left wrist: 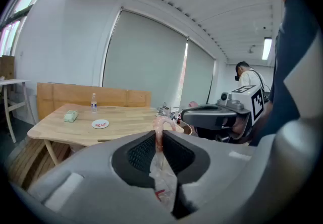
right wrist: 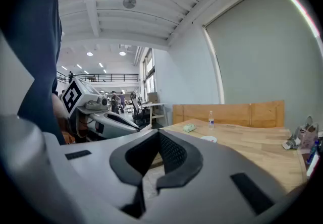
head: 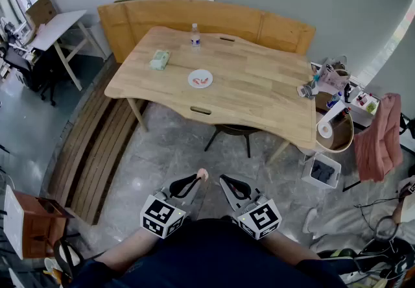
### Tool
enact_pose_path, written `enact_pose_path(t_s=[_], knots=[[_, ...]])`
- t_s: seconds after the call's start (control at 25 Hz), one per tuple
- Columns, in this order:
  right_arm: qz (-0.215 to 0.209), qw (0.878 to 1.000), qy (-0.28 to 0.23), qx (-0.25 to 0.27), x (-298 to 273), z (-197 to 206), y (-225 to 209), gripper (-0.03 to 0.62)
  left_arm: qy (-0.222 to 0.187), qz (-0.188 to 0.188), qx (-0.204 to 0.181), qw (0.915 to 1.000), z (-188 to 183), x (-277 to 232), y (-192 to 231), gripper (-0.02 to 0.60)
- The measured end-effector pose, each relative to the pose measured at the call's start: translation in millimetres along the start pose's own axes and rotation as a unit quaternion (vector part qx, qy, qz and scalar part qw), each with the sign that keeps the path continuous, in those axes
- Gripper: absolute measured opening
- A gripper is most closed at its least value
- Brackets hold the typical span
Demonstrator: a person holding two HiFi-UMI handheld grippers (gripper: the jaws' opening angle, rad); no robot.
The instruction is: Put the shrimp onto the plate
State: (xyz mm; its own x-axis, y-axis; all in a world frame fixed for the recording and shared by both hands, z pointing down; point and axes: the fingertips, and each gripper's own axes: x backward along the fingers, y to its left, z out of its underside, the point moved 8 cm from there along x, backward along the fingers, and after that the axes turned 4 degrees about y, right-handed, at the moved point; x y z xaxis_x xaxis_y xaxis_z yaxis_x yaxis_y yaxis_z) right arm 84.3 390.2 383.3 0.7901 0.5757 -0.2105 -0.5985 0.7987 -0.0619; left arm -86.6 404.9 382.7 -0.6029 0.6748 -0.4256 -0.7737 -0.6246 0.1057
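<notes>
The white plate (head: 200, 78) lies far ahead on the wooden table (head: 259, 95), with some red-pink shrimp pieces on it. It also shows small in the left gripper view, plate (left wrist: 100, 124), and in the right gripper view, plate (right wrist: 208, 138). My left gripper (head: 196, 181) is held low near my body, shut on a pale pink shrimp (head: 202, 175). The shrimp (left wrist: 162, 126) sticks up from between the jaws of the left gripper (left wrist: 157, 137). Beside it, my right gripper (head: 226, 183) is shut with nothing in it; its jaws meet at the tips in the right gripper (right wrist: 159, 132) view.
On the table stand a green packet (head: 159, 60) and a water bottle (head: 194, 35). A wooden bench (head: 207, 17) runs behind, a stool (head: 233, 131) sits under the near edge. Bags and a bin (head: 334, 131) crowd the right; wooden slats (head: 97, 144) lie left.
</notes>
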Motion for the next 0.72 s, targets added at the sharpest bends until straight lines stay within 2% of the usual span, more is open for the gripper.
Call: enact_pose_path(t_s=[0.72], knots=[[-0.03, 1.0, -0.011, 0.0, 8, 4, -6, 0.009, -0.002, -0.027, -0.001, 0.9996, 0, -3, -13, 0.046]])
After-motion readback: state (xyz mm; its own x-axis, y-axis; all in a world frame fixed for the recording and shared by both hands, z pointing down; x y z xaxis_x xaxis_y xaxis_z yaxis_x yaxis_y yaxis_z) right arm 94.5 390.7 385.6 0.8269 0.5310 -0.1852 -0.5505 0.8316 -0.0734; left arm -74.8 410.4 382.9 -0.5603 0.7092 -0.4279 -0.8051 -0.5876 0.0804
